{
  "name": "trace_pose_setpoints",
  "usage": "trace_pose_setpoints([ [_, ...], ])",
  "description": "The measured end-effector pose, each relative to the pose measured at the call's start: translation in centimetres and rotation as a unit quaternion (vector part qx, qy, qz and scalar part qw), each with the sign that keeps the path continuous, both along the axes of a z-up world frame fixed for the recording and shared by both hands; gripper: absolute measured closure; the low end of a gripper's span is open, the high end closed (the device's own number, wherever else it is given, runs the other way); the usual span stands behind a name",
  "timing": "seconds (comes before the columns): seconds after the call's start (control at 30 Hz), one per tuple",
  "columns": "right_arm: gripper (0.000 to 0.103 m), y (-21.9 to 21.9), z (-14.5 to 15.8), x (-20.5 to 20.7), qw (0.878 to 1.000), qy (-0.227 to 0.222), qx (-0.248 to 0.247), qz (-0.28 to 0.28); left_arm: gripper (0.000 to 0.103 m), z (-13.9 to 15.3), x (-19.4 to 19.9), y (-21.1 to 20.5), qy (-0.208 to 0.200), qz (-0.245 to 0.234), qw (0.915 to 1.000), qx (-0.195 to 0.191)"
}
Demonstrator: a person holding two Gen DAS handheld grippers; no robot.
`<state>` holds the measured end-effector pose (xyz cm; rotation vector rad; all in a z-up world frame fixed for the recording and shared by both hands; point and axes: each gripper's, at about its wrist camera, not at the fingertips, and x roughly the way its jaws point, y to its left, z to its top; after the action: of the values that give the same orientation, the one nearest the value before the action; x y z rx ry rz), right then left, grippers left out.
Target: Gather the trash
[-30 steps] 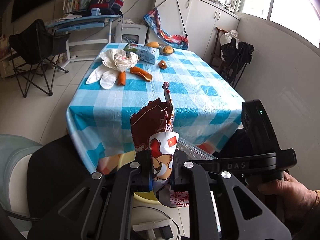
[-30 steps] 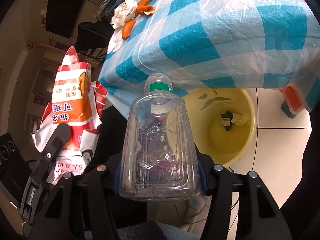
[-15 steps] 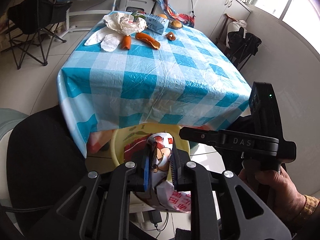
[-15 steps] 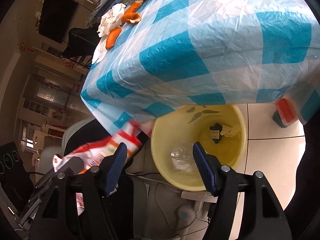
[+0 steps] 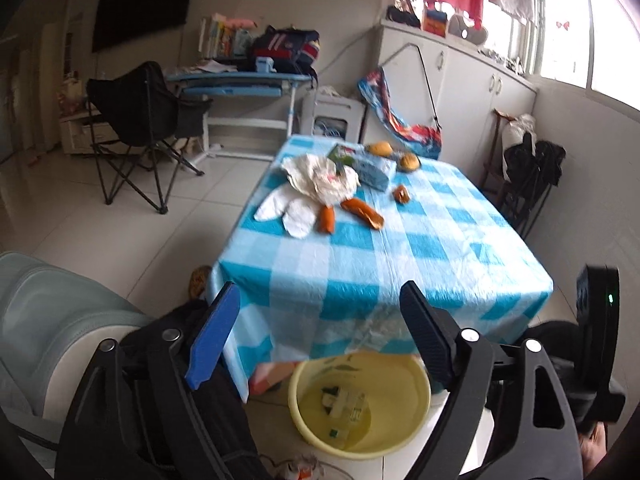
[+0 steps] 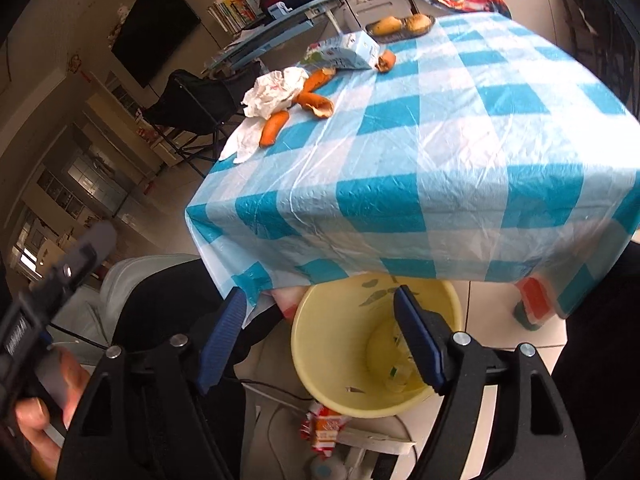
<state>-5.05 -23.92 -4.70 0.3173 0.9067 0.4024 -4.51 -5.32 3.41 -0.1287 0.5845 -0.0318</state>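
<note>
Trash on the checked tablecloth (image 5: 424, 248) sits at the far end: crumpled white paper (image 5: 320, 178), orange peels (image 5: 362, 212), a blue carton (image 5: 374, 168). More already lies in the yellow bucket (image 5: 400, 364) on the floor below the near table edge.

Left gripper (image 5: 316, 336): jaws have just been opening, now spread wide, nothing between them. Right gripper (image 6: 320, 340): jaws likewise just opening, wide apart, empty; the bucket shows through the gap.

A red-and-white snack wrapper (image 6: 324, 430) lies on the floor just outside the bucket's near wall in the right wrist view (judged a miss, or a spill over the rim).

Risks from here:
- Wrapper left behind if attention goes straight to the table; it sits low, close to a cable and the grippers' own bodies, so it is easily hidden.
- Reaching for it could nudge the light bucket or snag the cable.
- Table trash is well away from the near edge; dragging a pad across the slick plastic cloth could pull it and shift the peels.
- Thin paper may slip from wide pads.
</note>
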Motion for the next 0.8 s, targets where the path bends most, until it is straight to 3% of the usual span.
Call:
trace_pose_setpoints([
  [0.2,0.023,1.3,0.6,-0.3,0.998,-0.022,-0.065,-0.007,0.017,1.3,3.3,1.8,-0.036,0.053,0.9977,-0.02],
  [0.37,0.023,2.8,1.4,-0.5,0.993,-0.038,-0.11,-0.007,0.016,0.1,3.3,3.4,-0.056,0.076,0.9955,-0.002],
  [0.57,0.023,5.1,2.1,0.1,0.989,-0.031,-0.148,0.009,0.015,-2.0,3.6,5.6,-0.054,0.106,0.9926,0.023],
  [0.8,0.023,7.3,2.5,1.7,0.986,-0.023,-0.163,0.02,0.015,-3.4,4.2,7.4,-0.038,0.122,0.9918,-0.003],
])
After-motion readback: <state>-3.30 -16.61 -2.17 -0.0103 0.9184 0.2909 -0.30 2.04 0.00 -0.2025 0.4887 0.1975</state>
